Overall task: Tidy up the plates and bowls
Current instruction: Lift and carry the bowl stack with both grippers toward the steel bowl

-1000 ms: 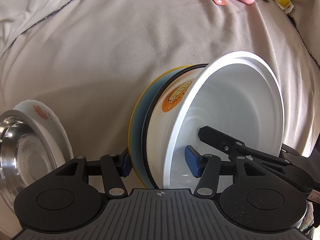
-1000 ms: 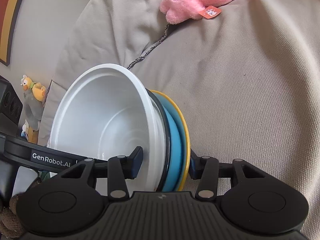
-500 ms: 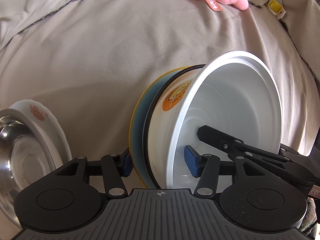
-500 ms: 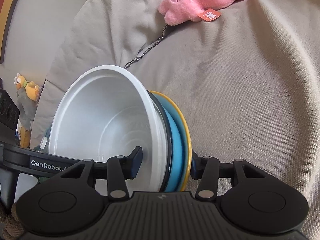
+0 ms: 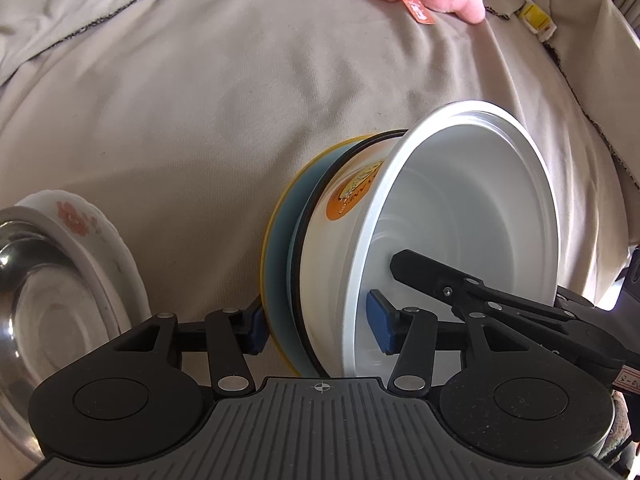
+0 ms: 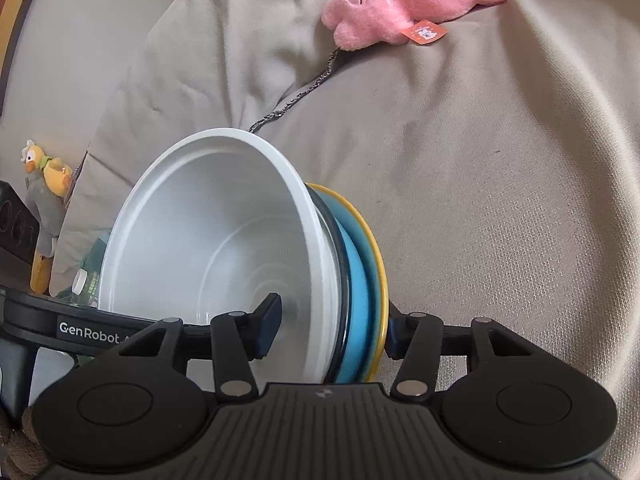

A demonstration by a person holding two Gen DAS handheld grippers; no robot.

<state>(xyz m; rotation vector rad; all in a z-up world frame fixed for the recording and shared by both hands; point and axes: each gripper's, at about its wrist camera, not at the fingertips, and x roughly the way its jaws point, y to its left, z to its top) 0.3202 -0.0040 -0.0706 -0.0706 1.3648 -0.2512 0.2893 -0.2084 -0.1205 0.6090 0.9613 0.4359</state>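
**White bowl on top of a tipped stack, both claws astride it**

White plastic is filling the middle of both views: the white bowl (image 5: 460, 220) is sitting nested in a second bowl (image 5: 332, 248) with a black rim and an orange label. That bowl is lying against a blue plate (image 6: 358, 280), which is backed by a yellow plate (image 6: 378, 256). The four are standing on edge as one stack over the beige cloth (image 5: 200, 120). The white bowl is holding nothing but claw fingers.

The left claw (image 5: 318, 326) is straddling the stack's lower edge and its jaws are closing. One blue pad is sitting just against the yellow plate's back and the other is inside the white bowl. Whether they are pressing yet cannot be told.

The right claw (image 6: 332, 330) is straddling the stack from the other side and its jaws are opening. Its inner pad is touching the white bowl's floor, and its outer finger is sitting behind the yellow plate.

To the left of the stack and apart from it, a steel bowl (image 5: 32, 300) is resting in a flowered dish (image 5: 92, 240). A pink plush (image 6: 400, 4) is lying farther up the cloth, well apart. A duck toy (image 6: 44, 176) is standing at the cloth's far edge. Each claw's arm is crossing the white bowl's mouth in the other's view.
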